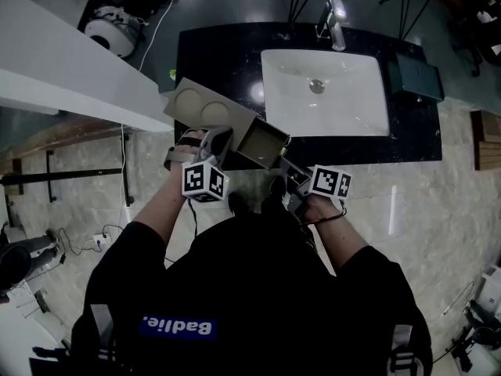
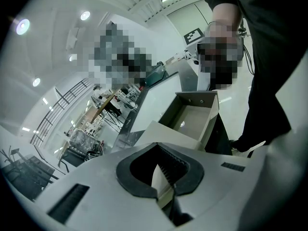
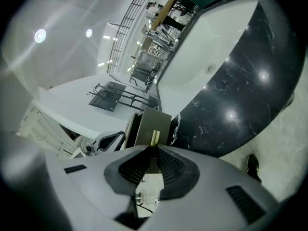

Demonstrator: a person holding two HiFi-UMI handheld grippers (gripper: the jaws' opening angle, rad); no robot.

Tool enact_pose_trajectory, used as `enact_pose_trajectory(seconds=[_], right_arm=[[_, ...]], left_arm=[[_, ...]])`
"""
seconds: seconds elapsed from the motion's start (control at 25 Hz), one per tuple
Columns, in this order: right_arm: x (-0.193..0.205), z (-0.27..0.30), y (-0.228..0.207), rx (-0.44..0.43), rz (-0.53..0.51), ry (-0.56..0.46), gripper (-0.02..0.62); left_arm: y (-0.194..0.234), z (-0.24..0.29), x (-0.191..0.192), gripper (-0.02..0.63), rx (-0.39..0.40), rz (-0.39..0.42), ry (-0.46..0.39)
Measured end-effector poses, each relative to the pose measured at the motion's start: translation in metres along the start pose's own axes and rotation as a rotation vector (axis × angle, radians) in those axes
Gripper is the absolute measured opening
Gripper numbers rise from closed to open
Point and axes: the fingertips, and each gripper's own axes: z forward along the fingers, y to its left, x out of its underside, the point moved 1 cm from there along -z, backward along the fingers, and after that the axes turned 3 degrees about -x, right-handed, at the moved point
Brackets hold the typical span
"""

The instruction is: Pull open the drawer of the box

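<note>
A grey-beige cardboard box [image 1: 205, 110] with two round marks on its top is held in the air over the counter's front edge. Its drawer [image 1: 264, 145] stands pulled out to the right and shows an empty inside [image 2: 189, 113]. My left gripper [image 1: 213, 146] is shut on a thin wall of the box [image 2: 159, 173], which sits between the jaws of that gripper [image 2: 162, 178]. My right gripper [image 1: 290, 171] is shut on a thin pale pull tab [image 3: 153, 138] on the drawer's front panel [image 3: 153, 124]. The tab is pinched between the jaws of the right gripper [image 3: 154, 150].
A black stone counter [image 1: 215, 53] lies below, with a white sink basin [image 1: 344, 104] and a faucet [image 1: 335, 14]. A dark green item [image 1: 417, 77] sits at the counter's right end. A white shelf [image 1: 55, 69] runs along the left. The person's body fills the lower part.
</note>
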Motion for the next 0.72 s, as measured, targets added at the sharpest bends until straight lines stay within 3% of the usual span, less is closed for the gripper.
enact_pose_trajectory(seconds=[0.2,0.52,0.6,0.72], right_arm=[[0.003,-0.004,0.001,0.054,-0.088,-0.004,0.037],[0.015,-0.028,0.015,0.17,-0.222,-0.046,0.037],[0.026,-0.032,0.018,0.186,-0.237,-0.049,0.037],[0.045,-0.037,0.024,0.204,-0.251,-0.046,0.038]], left_arm=[[-0.001,0.0,0.0,0.0,0.002,0.01,0.003],[-0.001,-0.001,0.003,0.0,-0.014,-0.079,-0.017],[-0.002,-0.003,0.005,0.0,-0.006,-0.119,-0.033],[-0.006,-0.008,0.005,0.0,0.02,-0.254,-0.071]])
